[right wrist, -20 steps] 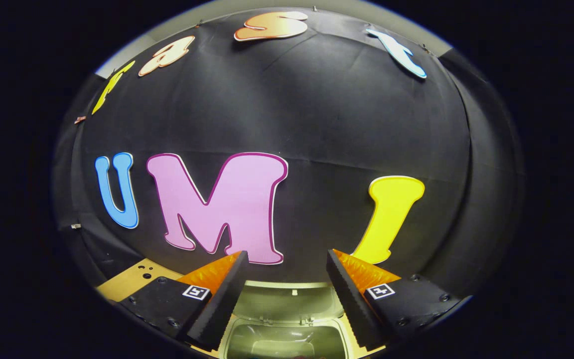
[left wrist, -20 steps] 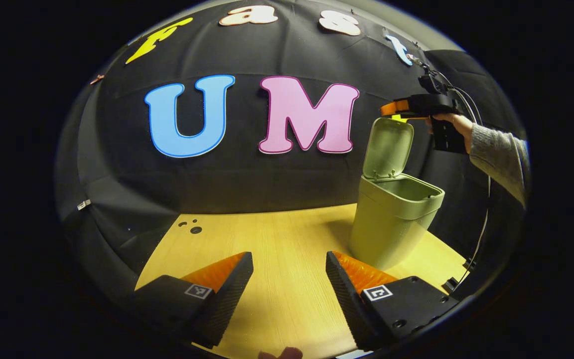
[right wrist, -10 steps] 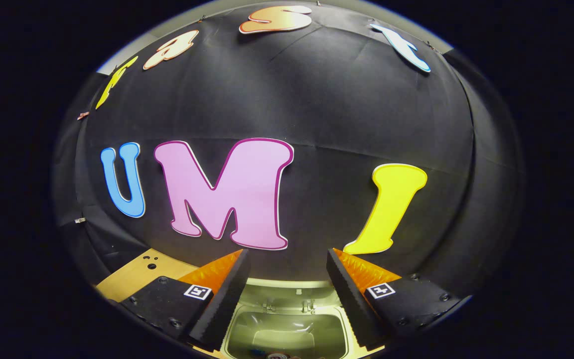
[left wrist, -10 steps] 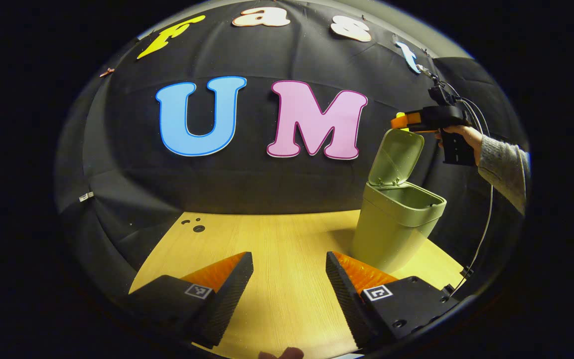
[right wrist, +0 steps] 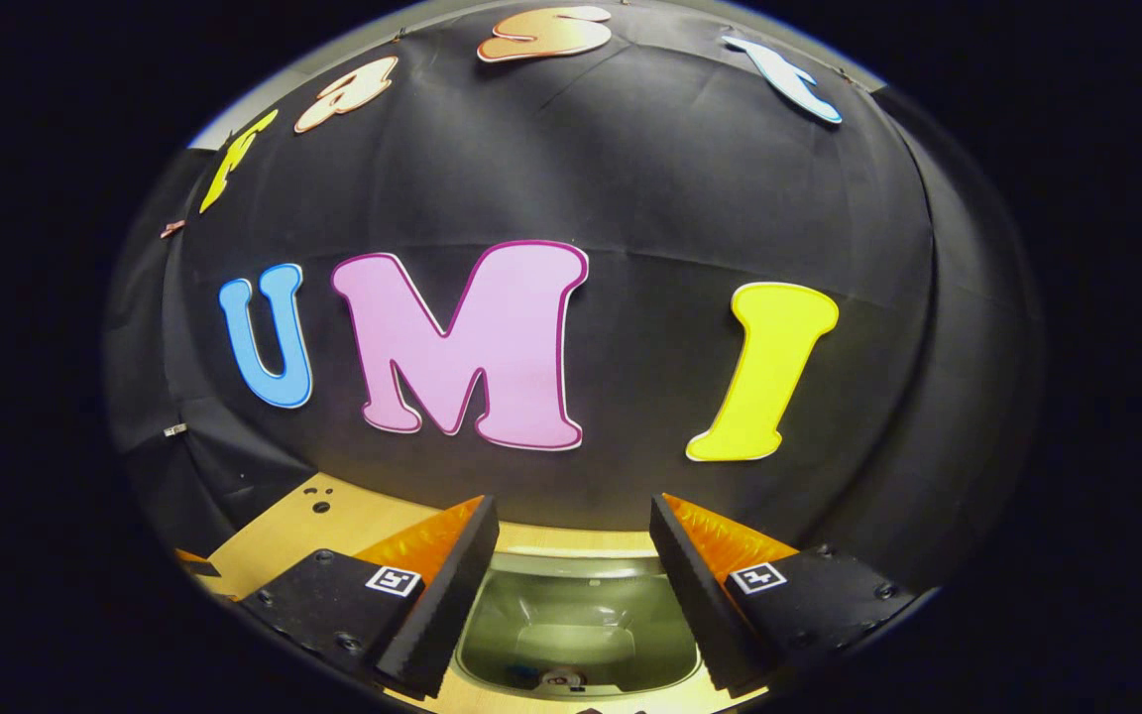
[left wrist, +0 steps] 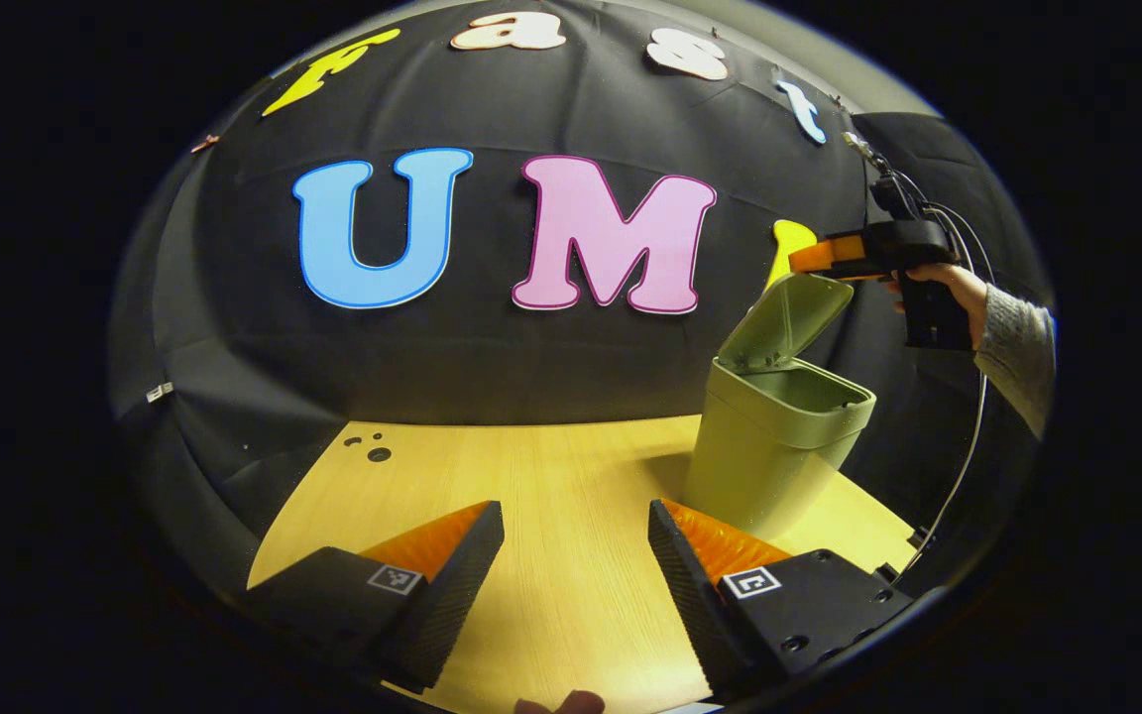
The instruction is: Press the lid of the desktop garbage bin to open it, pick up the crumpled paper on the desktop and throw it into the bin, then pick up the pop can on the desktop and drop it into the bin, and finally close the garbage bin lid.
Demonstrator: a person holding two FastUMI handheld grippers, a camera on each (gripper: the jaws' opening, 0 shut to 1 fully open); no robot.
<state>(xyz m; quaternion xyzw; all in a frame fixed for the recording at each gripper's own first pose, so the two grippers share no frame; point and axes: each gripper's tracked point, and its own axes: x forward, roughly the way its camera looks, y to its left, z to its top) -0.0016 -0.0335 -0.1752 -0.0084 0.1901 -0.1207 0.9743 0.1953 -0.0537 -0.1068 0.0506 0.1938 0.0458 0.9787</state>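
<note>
Bin [left wrist: 774, 446]: smooth matt plastic, lid [left wrist: 781, 322] same plastic. Table [left wrist: 551, 496]: light wood grain, smooth, slight sheen. Wall [left wrist: 492, 347]: matt black cloth, some wrinkles. Sleeve [left wrist: 1017, 347]: knitted cloth, rough. Left gripper fingers [left wrist: 452, 585]: ribbed inner face.

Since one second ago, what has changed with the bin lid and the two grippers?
The lid has tipped forward from nearly upright to partly closed over the bin, with the right gripper lowered onto its top edge, pushing it down. In the right gripper view the lid now swings under the open fingers. The left gripper stayed open above the table, holding nothing.
</note>
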